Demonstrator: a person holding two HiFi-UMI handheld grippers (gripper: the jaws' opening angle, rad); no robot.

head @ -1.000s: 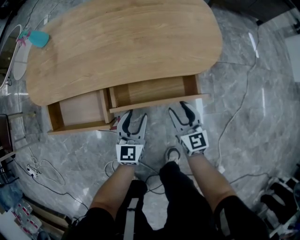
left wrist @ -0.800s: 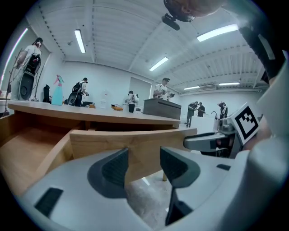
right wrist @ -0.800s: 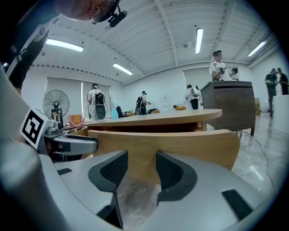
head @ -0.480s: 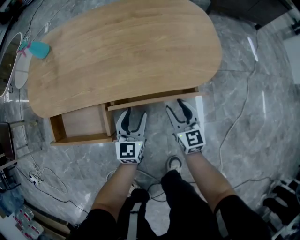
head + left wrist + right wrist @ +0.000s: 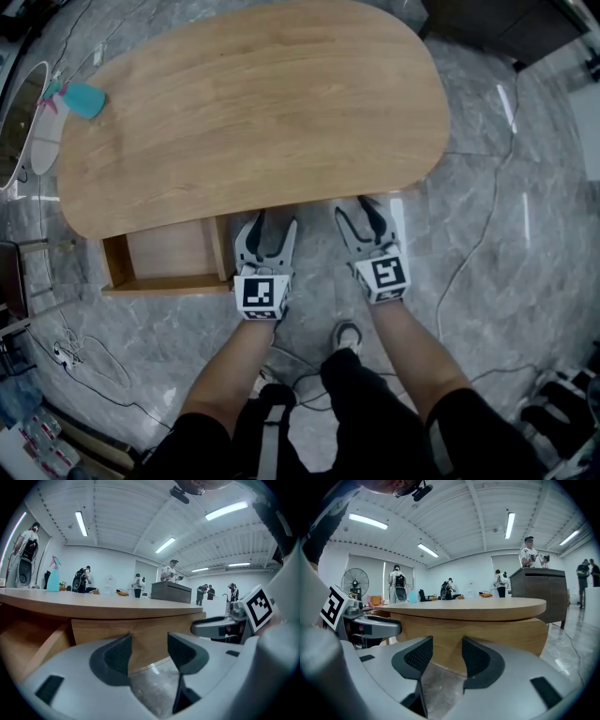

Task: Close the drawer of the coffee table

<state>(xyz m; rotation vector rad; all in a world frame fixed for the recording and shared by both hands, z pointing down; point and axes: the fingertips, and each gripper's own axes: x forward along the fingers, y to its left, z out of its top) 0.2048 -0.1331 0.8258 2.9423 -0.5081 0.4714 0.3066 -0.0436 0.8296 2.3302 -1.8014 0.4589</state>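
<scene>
The person stands at the long side of the wooden counter (image 5: 253, 103) and holds both tongs forward and a little downward against it. The right drawer (image 5: 140, 637) of this counter is pushed in. From above it is almost fully hidden under the top, and in the two gripper views its plain wooden front (image 5: 497, 634) sits just under the edge of the top. The left tongs (image 5: 270, 225) are released. The two dark pads stand apart, they have just been spreading a little wider, and nothing is between them except the view of the drawer front and a strip of floor. The right tongs (image 5: 361, 214) are also released, with an empty gap between the pads, and they point at the same front further to the right. The tips of both tongs reach to the edge of the counter, but I cannot tell whether they really press on the wood. Beside the left tongs, the left drawer (image 5: 169, 248) stands pulled out, and its inside is open to see. A teal spray bottle (image 5: 80, 97) rests on the far left end of the counter. A thin cable (image 5: 469, 244) lies on the grey marble floor (image 5: 506, 309) at the right.
</scene>
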